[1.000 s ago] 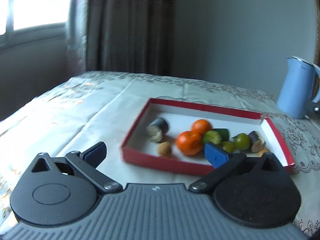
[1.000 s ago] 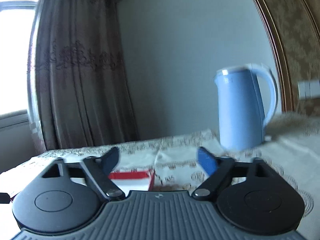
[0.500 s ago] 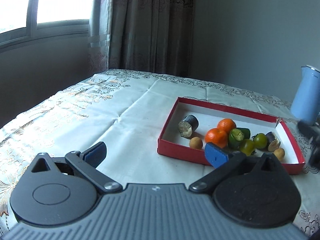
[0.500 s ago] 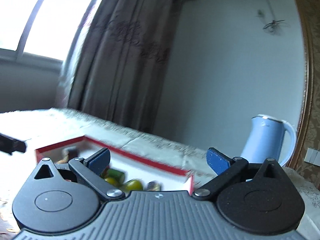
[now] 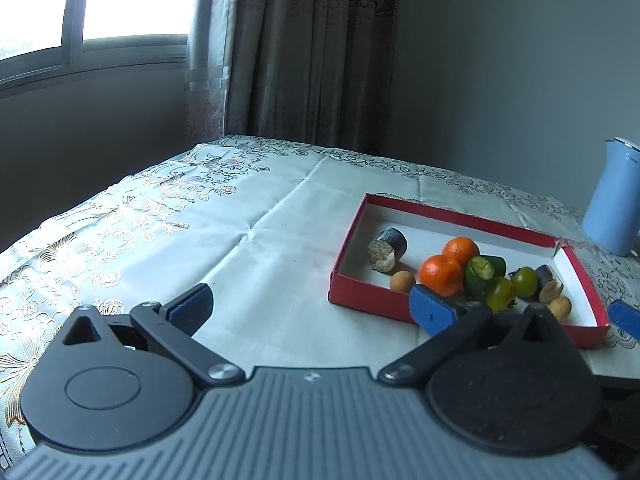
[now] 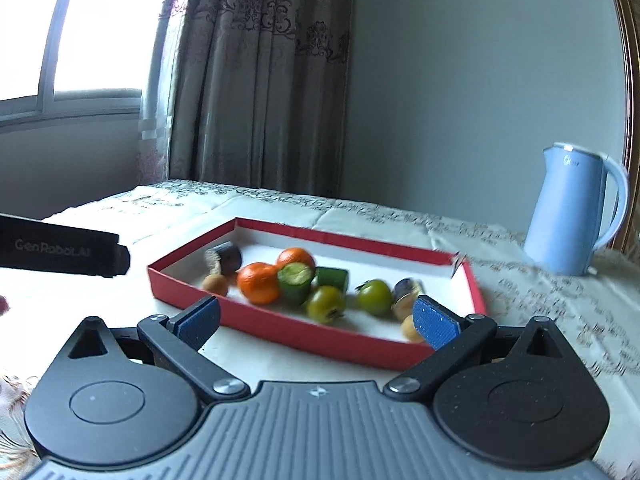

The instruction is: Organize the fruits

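We judge the risk is crowding: the fruits lie bunched in the red box (image 6: 280, 334), and the oranges (image 6: 259, 282) could roll if nudged. Left of the box, our left gripper (image 5: 312, 310) stands wide open, holding nothing. Before the box, our right gripper (image 6: 318, 318) has just opened fully, also empty.

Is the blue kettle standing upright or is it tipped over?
Upright. The kettle stands on its base on the tablecloth, handle at its side, beyond the red box.
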Motion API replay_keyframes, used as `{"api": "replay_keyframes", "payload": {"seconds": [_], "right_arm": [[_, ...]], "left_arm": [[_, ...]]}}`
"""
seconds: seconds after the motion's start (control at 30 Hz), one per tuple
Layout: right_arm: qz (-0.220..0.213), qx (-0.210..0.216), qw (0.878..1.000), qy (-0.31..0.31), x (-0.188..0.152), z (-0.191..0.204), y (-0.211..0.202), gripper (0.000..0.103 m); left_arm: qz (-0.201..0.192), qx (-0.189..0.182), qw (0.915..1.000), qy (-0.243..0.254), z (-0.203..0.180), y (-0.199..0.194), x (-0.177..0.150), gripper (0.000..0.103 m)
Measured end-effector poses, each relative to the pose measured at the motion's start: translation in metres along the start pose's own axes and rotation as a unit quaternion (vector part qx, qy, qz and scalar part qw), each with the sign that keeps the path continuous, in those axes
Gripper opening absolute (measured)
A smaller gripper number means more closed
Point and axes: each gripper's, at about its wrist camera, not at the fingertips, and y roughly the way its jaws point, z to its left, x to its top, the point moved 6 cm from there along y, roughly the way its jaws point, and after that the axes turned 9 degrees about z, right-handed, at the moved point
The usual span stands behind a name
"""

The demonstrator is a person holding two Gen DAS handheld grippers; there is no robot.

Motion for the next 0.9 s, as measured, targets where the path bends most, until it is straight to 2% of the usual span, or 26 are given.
{"api": "replay_keyframes", "payload": {"seconds": [0.37,0.9], "right_arm": [[0.019,0.002,0.999,0.031,-0.005,0.005,0.004,0.103],[0.018,0.015,0.999,0.037,-0.007,0.005,0.004,0.103]], "left_arm": [[0.015,0.014,0.9998,-0.007,0.009,0.001,-0.008,0.103],[0.019,0.013,0.9994,0.024,-0.008,0.002,-0.011,0.103]]}}
